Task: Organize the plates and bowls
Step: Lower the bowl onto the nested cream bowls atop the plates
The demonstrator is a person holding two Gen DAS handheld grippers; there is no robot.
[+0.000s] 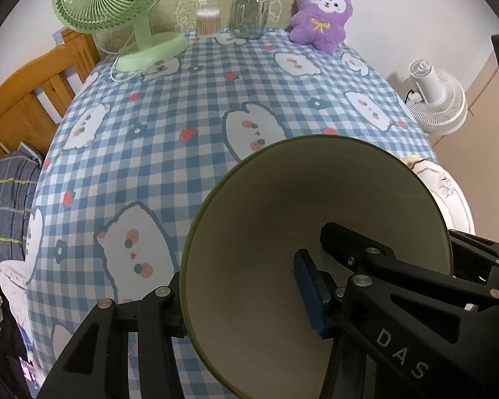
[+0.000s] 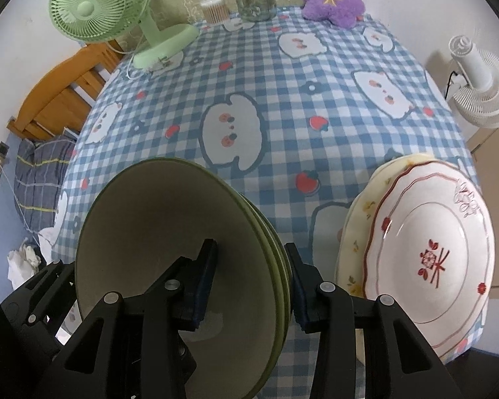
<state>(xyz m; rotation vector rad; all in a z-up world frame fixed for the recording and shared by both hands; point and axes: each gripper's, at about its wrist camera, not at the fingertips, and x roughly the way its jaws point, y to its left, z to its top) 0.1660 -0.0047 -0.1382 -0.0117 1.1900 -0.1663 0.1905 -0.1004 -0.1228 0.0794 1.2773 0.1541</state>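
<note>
A stack of green-rimmed bowls [image 1: 282,206] with cream insides sits at the near edge of the checked table; it also shows in the right wrist view [image 2: 169,219]. My left gripper [image 1: 243,299] is shut on the bowls' left wall, one finger inside, one outside. My right gripper [image 2: 252,286] is shut on the bowls' right wall the same way. A white plate with red flowers [image 2: 429,249] rests on a yellow-patterned plate [image 2: 359,226] at the right; its edge shows in the left wrist view [image 1: 449,193].
At the table's far edge stand a green desk fan [image 1: 116,10], a cotton-swab box [image 1: 208,21], a glass jar [image 1: 249,11] and a purple plush toy [image 1: 319,13]. A white fan [image 1: 435,99] stands off the right side. A wooden bed frame [image 1: 33,89] is at left.
</note>
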